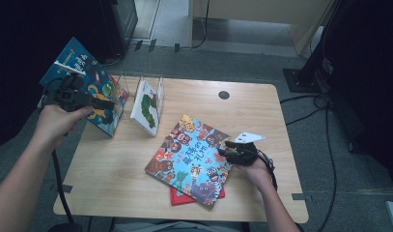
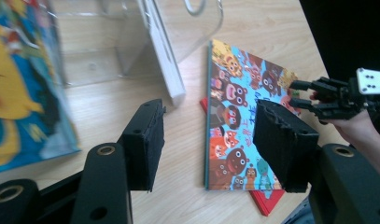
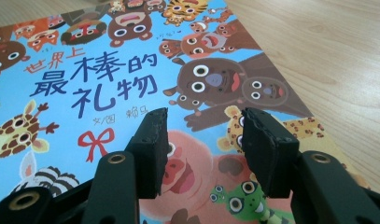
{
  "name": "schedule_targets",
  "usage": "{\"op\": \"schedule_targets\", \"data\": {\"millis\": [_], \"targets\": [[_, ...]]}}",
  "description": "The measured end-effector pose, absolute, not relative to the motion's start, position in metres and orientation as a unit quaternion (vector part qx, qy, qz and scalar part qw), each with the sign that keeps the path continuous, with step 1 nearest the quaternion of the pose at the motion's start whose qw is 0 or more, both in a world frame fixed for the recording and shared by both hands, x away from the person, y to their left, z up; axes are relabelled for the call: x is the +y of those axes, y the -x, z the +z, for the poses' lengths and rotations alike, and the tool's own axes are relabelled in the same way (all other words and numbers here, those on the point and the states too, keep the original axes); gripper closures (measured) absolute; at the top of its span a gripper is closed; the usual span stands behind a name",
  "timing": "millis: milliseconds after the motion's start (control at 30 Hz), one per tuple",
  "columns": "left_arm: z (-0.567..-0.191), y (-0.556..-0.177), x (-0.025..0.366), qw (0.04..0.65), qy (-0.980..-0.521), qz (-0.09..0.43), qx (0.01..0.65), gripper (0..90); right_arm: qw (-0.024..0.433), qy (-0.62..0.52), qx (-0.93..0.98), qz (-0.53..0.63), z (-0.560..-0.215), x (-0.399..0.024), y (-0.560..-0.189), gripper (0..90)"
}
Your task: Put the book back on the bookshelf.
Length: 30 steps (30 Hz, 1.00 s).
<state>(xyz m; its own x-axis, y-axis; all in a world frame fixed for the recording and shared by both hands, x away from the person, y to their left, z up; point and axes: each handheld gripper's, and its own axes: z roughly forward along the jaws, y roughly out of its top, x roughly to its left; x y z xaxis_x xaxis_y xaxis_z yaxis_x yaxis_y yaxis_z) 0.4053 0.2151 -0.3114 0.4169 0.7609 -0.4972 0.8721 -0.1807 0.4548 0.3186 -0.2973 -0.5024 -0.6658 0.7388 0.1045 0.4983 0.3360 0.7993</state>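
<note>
Right gripper (image 3: 201, 154): your jaws stand spread just over the animal book (image 1: 190, 159), pinching nothing.
Left gripper (image 2: 211, 144): spread and empty, beside the blue book (image 1: 90, 87) leaning at the table's (image 1: 261, 106) left edge.
Animal book: lies flat mid-table, on a red book (image 1: 177, 195).
Risk: closing flat on the cover, you'd likely slip off or drag both books.
Rack (image 2: 131, 42): your left hand could knock it.
Writing: "世界上最棒的礼物".

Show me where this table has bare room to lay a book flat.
Bare wood runs along the table's far right, beyond the animal-cover book, past the dark round grommet. A second patch lies at the near left, bordered by the blue book and the flat stack. The far left is crowded by the clear stand and the white book.
</note>
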Motion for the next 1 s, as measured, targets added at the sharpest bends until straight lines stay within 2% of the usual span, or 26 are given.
{"op": "schedule_targets", "data": {"millis": [1000], "targets": [[-0.418,-0.395,0.131,0.331,-0.801,-0.115,0.485,42.7,0.14,-0.399,0.799,0.428,-0.506,-0.31,-0.3,56.0]]}}
